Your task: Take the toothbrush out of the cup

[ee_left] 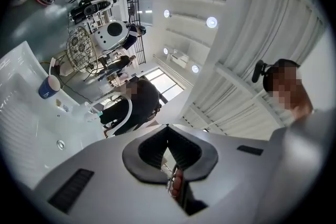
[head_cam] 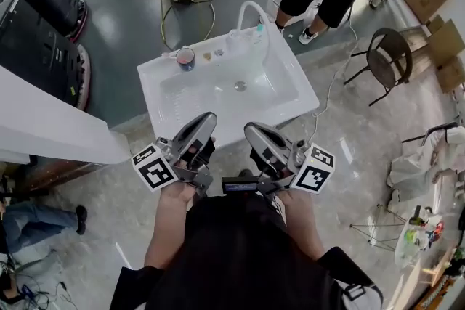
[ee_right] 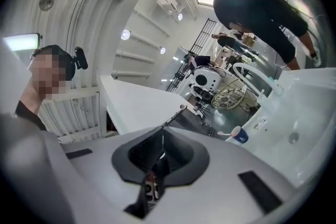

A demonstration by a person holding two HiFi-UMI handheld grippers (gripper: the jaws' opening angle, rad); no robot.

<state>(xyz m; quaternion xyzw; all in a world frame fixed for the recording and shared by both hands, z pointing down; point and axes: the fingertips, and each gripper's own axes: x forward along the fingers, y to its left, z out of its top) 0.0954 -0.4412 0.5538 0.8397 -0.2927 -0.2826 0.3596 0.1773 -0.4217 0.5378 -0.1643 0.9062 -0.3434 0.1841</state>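
**Both grippers shut and empty, toothbrush not yet reached**
The left gripper [head_cam: 208, 117] and right gripper [head_cam: 251, 129] were held fully shut, nothing gripped, by the near edge of the white rectangular sink [head_cam: 211, 94]. The white toothbrush [ee_right: 220, 132] was seen standing in the blue cup [head_cam: 186, 59] at the sink's far left corner; the light cup could be tipped, or lifted along, if struck by unopened jaws.

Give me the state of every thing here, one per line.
Left gripper: jaws shut, empty.
Right gripper: jaws shut, empty.
Cup: upright on the sink rim.
Toothbrush: in the cup, untouched.
Tap: no water seen running.
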